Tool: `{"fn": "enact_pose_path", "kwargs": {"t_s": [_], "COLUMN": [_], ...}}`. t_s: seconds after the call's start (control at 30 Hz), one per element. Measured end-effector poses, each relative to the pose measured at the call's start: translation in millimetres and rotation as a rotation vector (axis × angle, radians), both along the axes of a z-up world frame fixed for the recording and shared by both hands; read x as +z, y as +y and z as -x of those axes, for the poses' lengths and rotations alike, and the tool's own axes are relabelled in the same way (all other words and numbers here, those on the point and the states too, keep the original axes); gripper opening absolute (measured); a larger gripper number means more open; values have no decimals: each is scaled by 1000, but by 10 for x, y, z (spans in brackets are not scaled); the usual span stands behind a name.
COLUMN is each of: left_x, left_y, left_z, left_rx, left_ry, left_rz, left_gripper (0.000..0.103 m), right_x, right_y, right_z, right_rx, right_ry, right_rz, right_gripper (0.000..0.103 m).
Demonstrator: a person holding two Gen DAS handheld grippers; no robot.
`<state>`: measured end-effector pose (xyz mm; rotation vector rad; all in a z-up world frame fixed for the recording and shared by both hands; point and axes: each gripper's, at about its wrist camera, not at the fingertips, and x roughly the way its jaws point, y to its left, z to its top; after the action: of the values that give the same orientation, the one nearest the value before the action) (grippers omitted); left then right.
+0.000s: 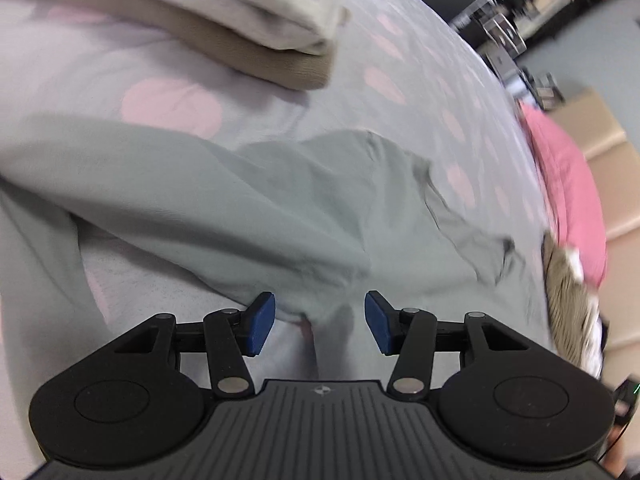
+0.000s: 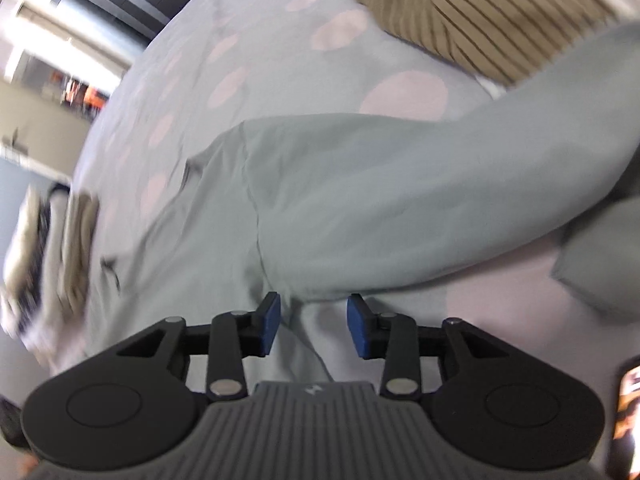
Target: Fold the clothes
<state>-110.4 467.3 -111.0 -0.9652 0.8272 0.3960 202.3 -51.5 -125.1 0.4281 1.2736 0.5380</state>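
On the bed, a grey-green garment (image 1: 248,200) is lying spread over the dotted bed cover (image 1: 400,52), and it is not yet folded. Its long axis is running sideways across both wrist views, so it is stretching from one gripper toward the other. From the left gripper (image 1: 320,322) the cloth is lying just ahead and below, and its near edge is passing between the jaws. The jaws are standing about half apart, and the blue pads (image 1: 262,322) are not pressing on the fabric. The right gripper (image 2: 313,324) is in the same position: its jaws are also parted, with the hem of the garment (image 2: 360,200) reaching into the gap but not pinched. Both hands seem equally near to the edge, so I judge that the coming move is a two-handed grasp of this near hem. Farther away, a folded stack (image 1: 256,20) is resting beyond the garment. A striped beige cloth (image 2: 480,12) and a pink cloth (image 1: 568,184) are lying well apart from it.
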Motion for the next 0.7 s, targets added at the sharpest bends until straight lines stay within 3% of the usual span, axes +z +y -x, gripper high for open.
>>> {"fn": "enact_pose_path", "kwargs": {"t_s": [0.13,0.23,0.27,0.33,0.43,0.53,0.6,0.63,0.7], "left_x": [-72,-18,32,160,213,124,168,202,273], "left_y": [95,94,92,92,180,245,223,207,168], "left_z": [-34,-74,-79,-91,-82,-74,-36,-19,25], "left_rx": [79,98,97,99,137,133,128,122,109], "left_ry": [-38,-13,-19,-12,37,109,86,70,37], "left_rz": [6,-53,-81,-161,-225,-221,-211,-200,-160], "left_gripper": [37,10,2,1,0,0,0,0,10], "right_x": [-146,-85,-19,119,107,57,21,6,28], "right_y": [70,170,182,203,274,326,307,297,284], "right_z": [-53,-76,-82,-92,-100,-112,-129,-137,-116], "right_rx": [-57,-72,-75,-75,-51,-31,-30,-30,-25], "right_ry": [39,-45,-91,-179,-211,-224,-189,-170,-162], "right_rz": [-76,-10,4,21,82,132,119,111,106], "right_gripper": [42,5,5,4,4,4,6,11,22]}}
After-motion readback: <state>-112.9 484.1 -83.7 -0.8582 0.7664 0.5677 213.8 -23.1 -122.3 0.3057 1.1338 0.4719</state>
